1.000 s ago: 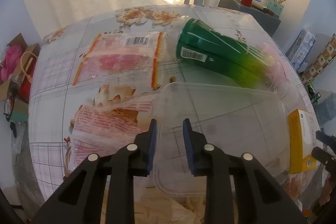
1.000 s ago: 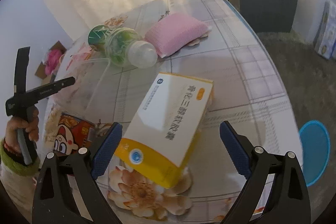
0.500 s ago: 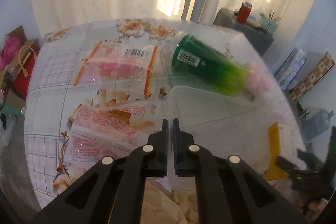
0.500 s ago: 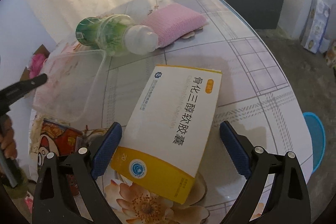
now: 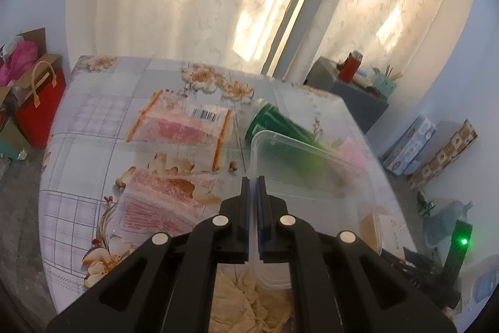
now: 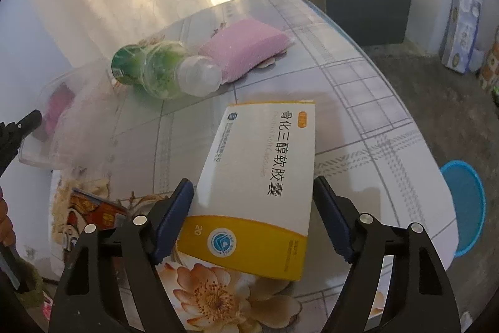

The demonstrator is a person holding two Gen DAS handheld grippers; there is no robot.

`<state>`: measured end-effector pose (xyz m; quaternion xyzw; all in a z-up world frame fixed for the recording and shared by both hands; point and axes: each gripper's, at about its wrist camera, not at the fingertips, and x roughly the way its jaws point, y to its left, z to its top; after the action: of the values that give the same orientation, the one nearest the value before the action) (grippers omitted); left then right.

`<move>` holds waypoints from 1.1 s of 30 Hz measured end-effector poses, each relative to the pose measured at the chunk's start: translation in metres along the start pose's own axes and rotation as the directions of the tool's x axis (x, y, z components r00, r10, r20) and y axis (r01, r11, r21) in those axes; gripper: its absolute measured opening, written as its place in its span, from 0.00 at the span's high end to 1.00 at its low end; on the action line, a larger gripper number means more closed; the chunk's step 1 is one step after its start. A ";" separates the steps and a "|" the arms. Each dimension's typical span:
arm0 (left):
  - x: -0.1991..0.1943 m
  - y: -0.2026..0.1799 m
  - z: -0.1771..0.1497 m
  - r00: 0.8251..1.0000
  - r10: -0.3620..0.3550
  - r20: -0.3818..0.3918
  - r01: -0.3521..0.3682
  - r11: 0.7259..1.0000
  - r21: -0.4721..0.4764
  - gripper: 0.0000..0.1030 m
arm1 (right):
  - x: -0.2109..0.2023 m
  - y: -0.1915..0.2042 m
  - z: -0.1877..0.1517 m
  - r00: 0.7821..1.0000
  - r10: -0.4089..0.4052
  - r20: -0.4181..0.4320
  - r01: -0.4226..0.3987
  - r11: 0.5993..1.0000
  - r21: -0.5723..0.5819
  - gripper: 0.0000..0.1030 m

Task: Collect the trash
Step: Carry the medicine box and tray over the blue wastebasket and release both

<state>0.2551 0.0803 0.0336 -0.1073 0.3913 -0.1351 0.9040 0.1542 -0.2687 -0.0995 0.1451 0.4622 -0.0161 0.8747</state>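
Observation:
My left gripper (image 5: 253, 186) is shut on the rim of a clear plastic container (image 5: 315, 177) and holds it lifted above the table; the container also shows at the left of the right wrist view (image 6: 71, 111). My right gripper (image 6: 252, 208) is open, its jaws on either side of a white and yellow medicine box (image 6: 259, 186) lying on the table. A green plastic bottle (image 6: 162, 72) lies on its side beyond the box, next to a pink sponge (image 6: 246, 44). Two pink snack wrappers (image 5: 184, 124) (image 5: 165, 202) lie flat on the table.
The table (image 6: 358, 102) has a floral, checked cover. A red printed wrapper (image 6: 93, 214) and crumpled paper (image 5: 240, 301) lie near the front edge. A blue stool (image 6: 464, 202) stands right of the table. A grey cabinet (image 6: 365, 5) stands behind.
My left gripper closed on the container's rim and lifted it up off the table. My right gripper moved forward so its open jaws flank the medicine box.

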 end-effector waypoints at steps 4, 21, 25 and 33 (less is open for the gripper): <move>-0.020 -0.007 0.001 0.999 -0.018 0.045 0.018 1.000 0.005 0.97 | -0.014 -0.004 0.000 1.000 0.016 0.017 -0.016 1.000 0.010 0.30; -0.063 -0.080 -0.016 0.991 -0.104 0.087 0.094 0.989 0.112 0.97 | -0.089 -0.064 -0.011 0.981 0.150 0.122 -0.167 0.976 0.140 0.30; -0.059 -0.120 -0.020 0.987 -0.142 0.069 0.129 0.977 0.169 0.97 | -0.121 -0.105 -0.018 0.977 0.101 0.190 -0.139 0.970 0.199 0.30; -0.017 -0.230 -0.040 0.973 -0.220 -0.067 0.230 0.911 0.344 0.97 | -0.158 -0.216 -0.053 0.965 -0.074 0.250 -0.034 0.915 0.402 0.30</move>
<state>0.1782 -0.1338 0.0873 0.0123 0.3582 -0.3070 0.8816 -0.0143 -0.4774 -0.0507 0.3136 0.3318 -0.1389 0.8788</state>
